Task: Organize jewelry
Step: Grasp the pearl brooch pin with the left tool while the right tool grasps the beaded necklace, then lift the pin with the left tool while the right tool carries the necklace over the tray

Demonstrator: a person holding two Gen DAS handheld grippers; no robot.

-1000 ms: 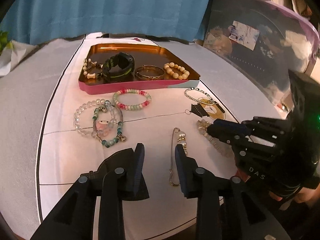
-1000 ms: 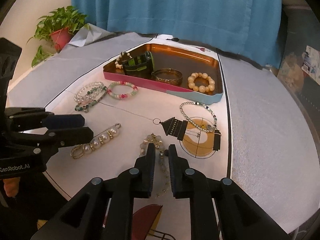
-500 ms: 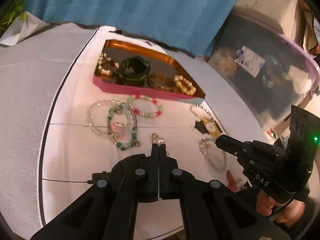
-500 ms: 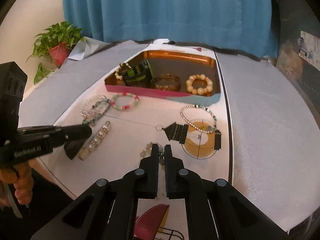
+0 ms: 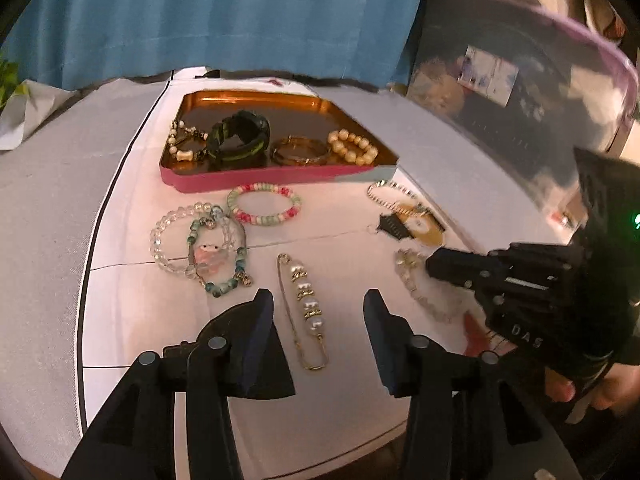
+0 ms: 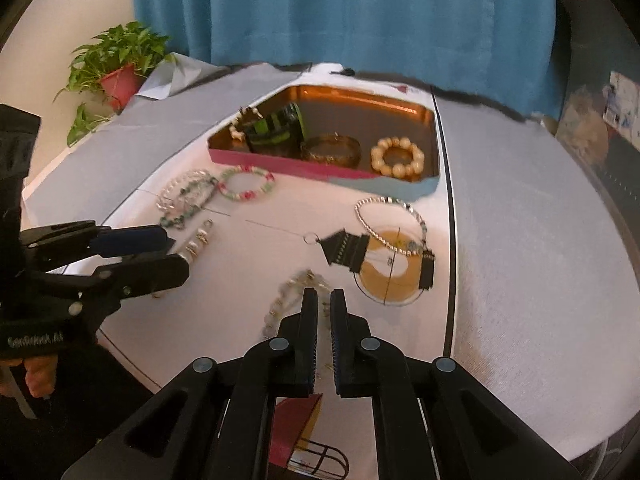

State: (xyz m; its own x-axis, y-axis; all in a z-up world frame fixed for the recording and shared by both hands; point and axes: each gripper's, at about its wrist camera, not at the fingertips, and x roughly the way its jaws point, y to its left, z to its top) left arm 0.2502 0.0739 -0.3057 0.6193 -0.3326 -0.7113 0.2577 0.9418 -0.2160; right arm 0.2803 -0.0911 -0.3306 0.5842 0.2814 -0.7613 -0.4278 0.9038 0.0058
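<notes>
A pink tin tray [image 5: 280, 178] with a copper inside holds a black-green band [image 5: 240, 136], a gold bangle [image 5: 298, 151] and a cream bead bracelet [image 5: 352, 146]. In front lie a pink-green bead bracelet [image 5: 264, 204], clear and teal bracelets [image 5: 200, 244], a pearl pin [image 5: 306, 308], a silver chain [image 5: 396, 200] and a pale bead strand [image 5: 420, 284]. My left gripper [image 5: 318, 304] is open, its fingers on either side of the pearl pin. My right gripper [image 6: 324, 300] is shut and empty just over the pale bead strand [image 6: 288, 300].
A white mat [image 6: 248, 280] with printed drawings covers the grey table. A potted plant [image 6: 116, 64] stands at the far left and a blue curtain [image 6: 340, 12] hangs behind. A domed clear cover [image 5: 540, 80] is at the right.
My left gripper was shut half a second ago and has opened wide around the pearl pin. My right gripper stays shut and has dipped toward the bead strand.
</notes>
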